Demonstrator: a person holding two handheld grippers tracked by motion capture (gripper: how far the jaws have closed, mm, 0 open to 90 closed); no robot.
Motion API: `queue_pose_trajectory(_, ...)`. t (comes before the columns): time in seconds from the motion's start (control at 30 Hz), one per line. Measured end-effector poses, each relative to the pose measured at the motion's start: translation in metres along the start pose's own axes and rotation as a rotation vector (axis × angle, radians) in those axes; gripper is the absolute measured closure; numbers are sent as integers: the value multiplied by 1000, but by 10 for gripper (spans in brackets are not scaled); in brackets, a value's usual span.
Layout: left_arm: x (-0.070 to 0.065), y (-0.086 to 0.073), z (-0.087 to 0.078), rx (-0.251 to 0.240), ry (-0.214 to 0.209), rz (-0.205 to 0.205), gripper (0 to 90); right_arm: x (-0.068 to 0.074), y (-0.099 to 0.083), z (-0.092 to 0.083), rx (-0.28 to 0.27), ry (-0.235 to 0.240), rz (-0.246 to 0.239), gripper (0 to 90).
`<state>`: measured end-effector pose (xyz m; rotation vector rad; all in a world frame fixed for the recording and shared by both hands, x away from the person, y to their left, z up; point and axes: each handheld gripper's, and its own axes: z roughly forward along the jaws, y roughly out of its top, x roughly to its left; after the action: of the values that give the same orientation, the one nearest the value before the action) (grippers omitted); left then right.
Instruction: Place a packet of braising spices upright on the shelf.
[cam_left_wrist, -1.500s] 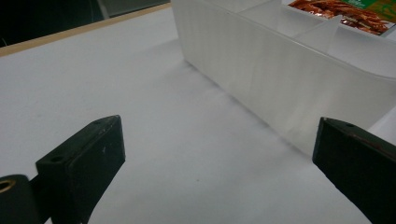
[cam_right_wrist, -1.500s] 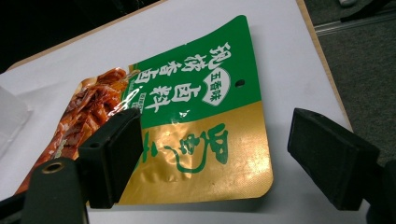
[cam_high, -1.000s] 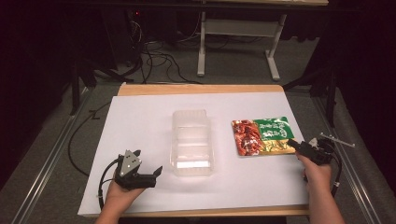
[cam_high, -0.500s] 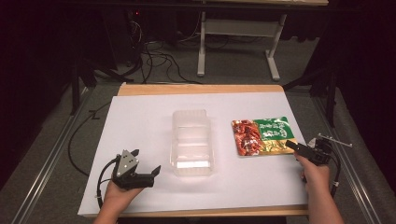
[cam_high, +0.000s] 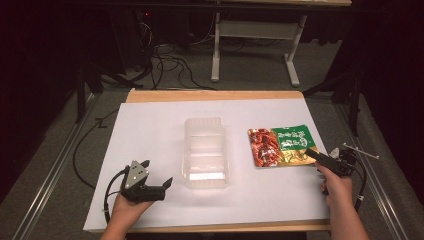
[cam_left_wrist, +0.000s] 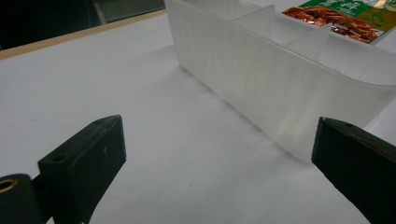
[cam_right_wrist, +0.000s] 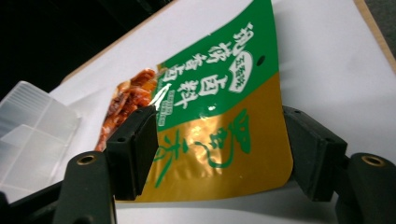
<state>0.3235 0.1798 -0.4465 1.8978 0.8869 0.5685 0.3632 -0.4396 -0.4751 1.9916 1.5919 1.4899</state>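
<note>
A: High view: what is seen on the counter (cam_high: 150, 125)?

B: A clear plastic container (cam_high: 205, 152) with inner dividers is placed near the middle of the white-covered counter. A green, gold and red food pouch (cam_high: 282, 146) is laid flat just to its right, apart from it.

A: Where is the right gripper (cam_high: 315, 153) found?

B: It is held at the pouch's near right corner. In the right gripper view, the pouch's gold end (cam_right_wrist: 224, 149) is seen between the two black jaws. The jaws have just been closing, yet whether the pouch is pressed cannot be told; a gap is seen at one side.

A: And the left gripper (cam_high: 162, 184)?

B: It is held low over the counter, left of the container and apart from it. In the left gripper view its jaws are spread wide, with nothing between them; the container's wall (cam_left_wrist: 280, 88) is seen ahead.
</note>
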Motion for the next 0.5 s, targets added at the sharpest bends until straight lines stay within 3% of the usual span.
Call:
queue_pose_trajectory(0.17, -1, 0, 1, 2, 0, 5, 35, 8, 1, 2, -2, 29, -32, 359)
queue_pose_trajectory(0.5, -2, 0, 2, 9, -6, 12, 37, 15, -3, 16, 74, 32, -70, 377)
